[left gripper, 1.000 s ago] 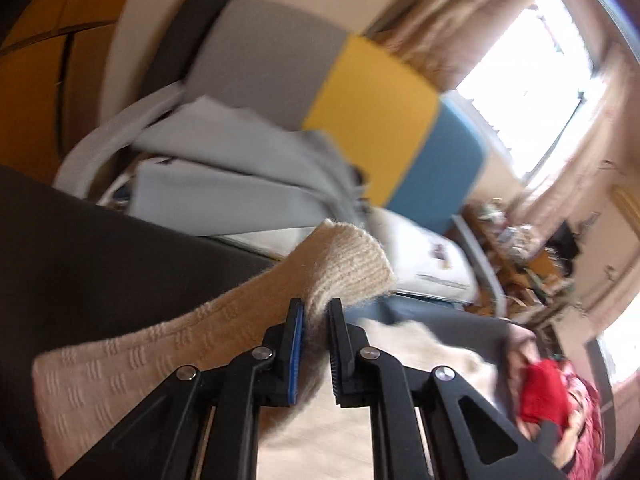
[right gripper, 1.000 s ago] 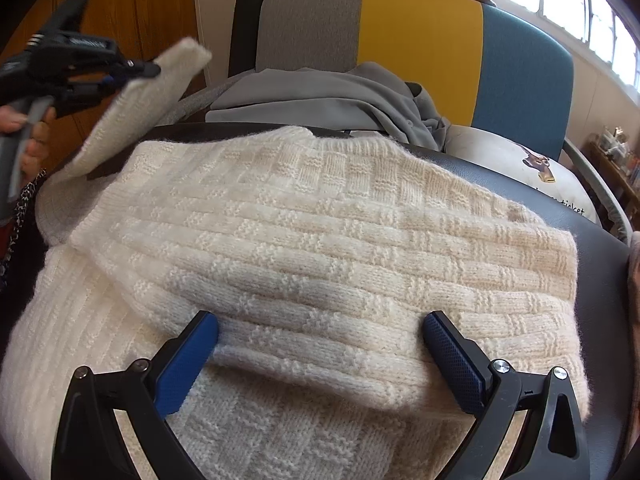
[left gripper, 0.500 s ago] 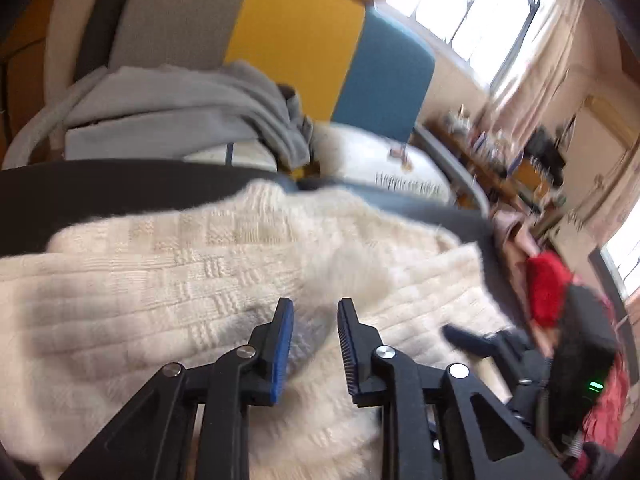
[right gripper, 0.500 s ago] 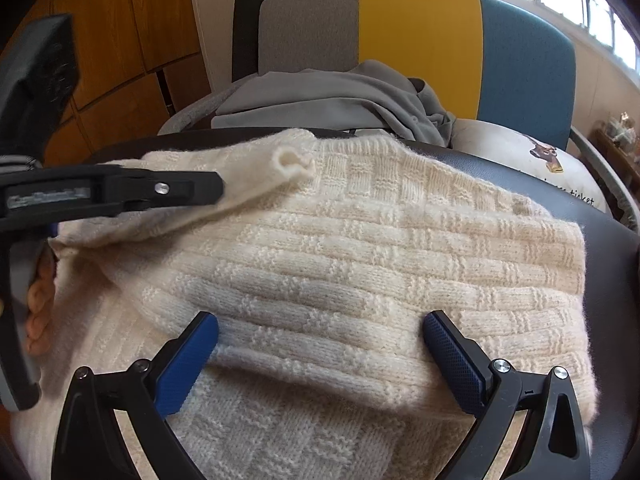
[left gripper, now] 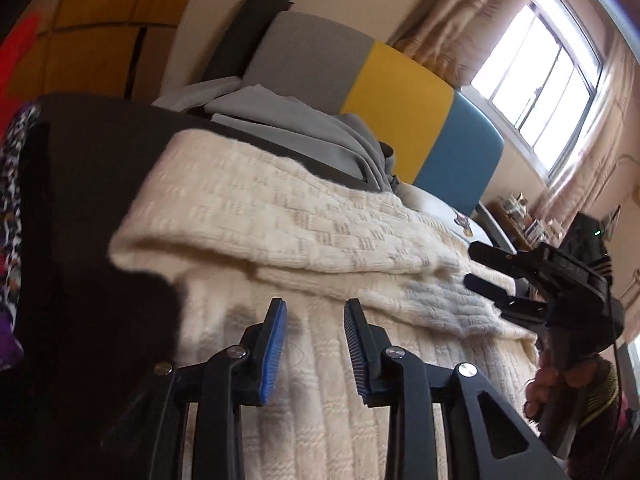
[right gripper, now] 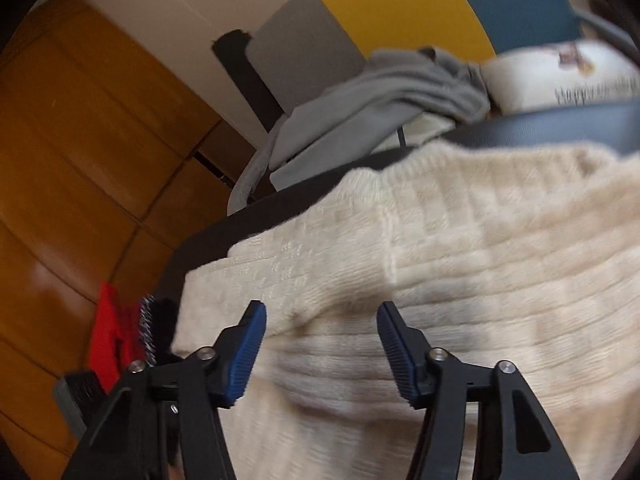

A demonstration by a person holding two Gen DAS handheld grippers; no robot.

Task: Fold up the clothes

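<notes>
A cream knit sweater [left gripper: 280,208] lies on a dark seat [left gripper: 100,140], with a sleeve folded across its upper part. My left gripper [left gripper: 314,316] hovers low over the sweater's near part; its jaws are opening and nothing sits between them. In the right wrist view the sweater [right gripper: 480,260] fills the frame. My right gripper [right gripper: 320,316] is tilted over a raised fold, its jaws are closing with that fold between them, and the pads stand apart from the knit. The left wrist view also shows the right gripper [left gripper: 480,270] at the sweater's right edge, held by a hand.
A crumpled grey garment [left gripper: 304,128] lies behind the sweater against a chair back [left gripper: 400,92] of grey, yellow and blue panels. A white printed cushion [right gripper: 560,76] sits beside it. Wooden panelling [right gripper: 80,140] and red cloth [right gripper: 108,336] are at the left; a window [left gripper: 540,92] is at the right.
My left gripper let go of the sleeve, which now lies across the sweater, and dropped towards the near edge. My right gripper rolled and its jaws narrowed around a fold.
</notes>
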